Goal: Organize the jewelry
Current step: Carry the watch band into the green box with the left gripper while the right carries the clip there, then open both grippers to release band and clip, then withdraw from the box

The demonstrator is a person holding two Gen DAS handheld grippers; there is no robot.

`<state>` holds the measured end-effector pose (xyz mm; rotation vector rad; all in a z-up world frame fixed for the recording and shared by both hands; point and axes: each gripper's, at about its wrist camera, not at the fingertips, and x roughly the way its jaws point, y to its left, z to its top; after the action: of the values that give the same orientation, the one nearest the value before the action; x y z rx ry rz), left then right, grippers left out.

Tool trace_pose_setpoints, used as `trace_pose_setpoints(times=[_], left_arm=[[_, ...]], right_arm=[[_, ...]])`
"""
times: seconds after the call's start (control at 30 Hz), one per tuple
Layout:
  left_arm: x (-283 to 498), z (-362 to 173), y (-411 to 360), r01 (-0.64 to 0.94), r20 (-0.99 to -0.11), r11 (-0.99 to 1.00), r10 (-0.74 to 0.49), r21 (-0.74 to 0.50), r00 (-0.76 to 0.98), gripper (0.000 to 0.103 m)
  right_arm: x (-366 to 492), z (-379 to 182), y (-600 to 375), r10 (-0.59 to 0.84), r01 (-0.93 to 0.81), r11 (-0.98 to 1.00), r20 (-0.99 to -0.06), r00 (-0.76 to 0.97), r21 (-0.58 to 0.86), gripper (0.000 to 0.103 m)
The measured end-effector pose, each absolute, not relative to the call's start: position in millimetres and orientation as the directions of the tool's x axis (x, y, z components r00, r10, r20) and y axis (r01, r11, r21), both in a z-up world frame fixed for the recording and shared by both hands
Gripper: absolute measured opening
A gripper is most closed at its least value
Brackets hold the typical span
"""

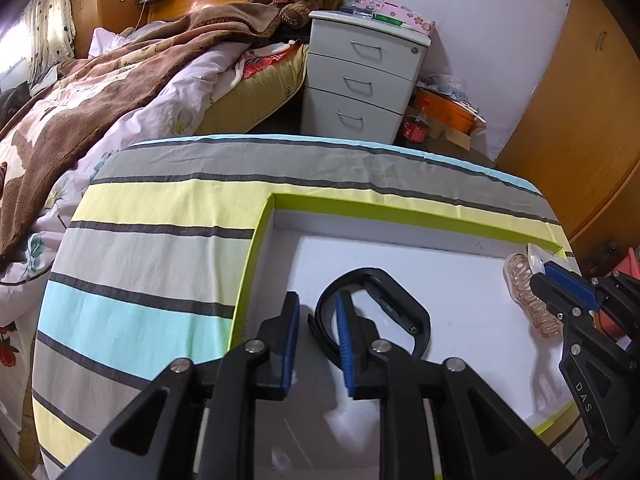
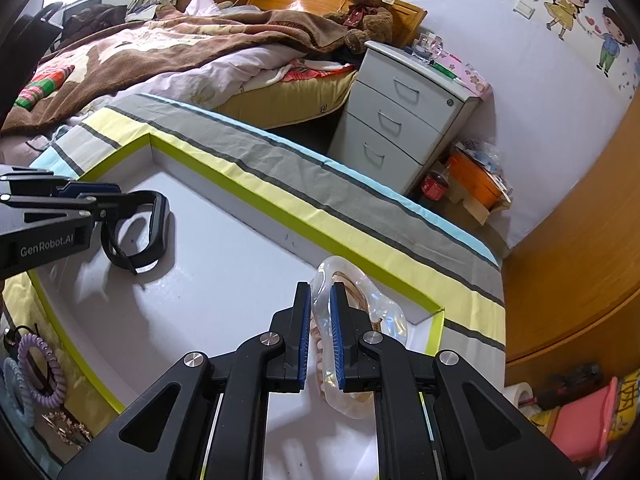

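Observation:
A shallow white tray with a lime-green rim [image 1: 256, 248] [image 2: 224, 176] lies on a striped cloth. In it rests a black wristband [image 1: 400, 304] [image 2: 156, 220]. My left gripper [image 1: 318, 300] [image 2: 100, 204] is open. Its blue pads stand either side of the band's left strap, with a gap showing. At the tray's right end lies a clear pinkish hair claw clip [image 1: 532, 300] [image 2: 384, 320]. My right gripper [image 2: 320, 288] [image 1: 540, 272] is narrowly shut on the clip's clear handle, and the clip rests on the tray floor.
Left of the tray, on the striped cloth [image 1: 160, 240], lie a purple spiral hair tie [image 2: 40, 372], a pale blue one [image 2: 16, 392] and a small gold piece [image 2: 68, 428]. Beyond are a bed and a white drawer cabinet [image 1: 360, 80]. A pink box [image 2: 588, 420] sits low right.

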<state>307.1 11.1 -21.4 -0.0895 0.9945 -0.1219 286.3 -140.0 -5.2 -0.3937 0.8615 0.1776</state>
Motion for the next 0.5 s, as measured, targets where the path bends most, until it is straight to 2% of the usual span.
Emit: trace_pose_setpoints(times=[0.27, 0.3, 0.4, 0.5], left_arm=[[291, -6, 11, 0.074, -0.798, 0.987, -0.161, -0.145, 0.581, 0.038], [288, -3, 11, 0.076, -0.795, 0.986, -0.163, -0.146, 0.584, 0.041], [281, 5, 12, 0.078, -0.787, 0.986, -0.165, -0.147, 0.594, 0.043], [269, 14, 12, 0.081, -0.773, 0.987, -0.161, -0.141, 0.614, 0.046]], right_arm=[[274, 6, -140, 0.047, -0.309, 0.925, -0.742, 0.668, -0.22, 0.028], [272, 8, -140, 0.051, -0.306, 0.928, -0.739, 0.672, -0.214, 0.031], [265, 14, -142, 0.068, -0.297, 0.935, -0.727, 0.683, -0.192, 0.041], [253, 24, -144, 0.081, -0.281, 0.944, -0.709, 0.7, -0.17, 0.041]])
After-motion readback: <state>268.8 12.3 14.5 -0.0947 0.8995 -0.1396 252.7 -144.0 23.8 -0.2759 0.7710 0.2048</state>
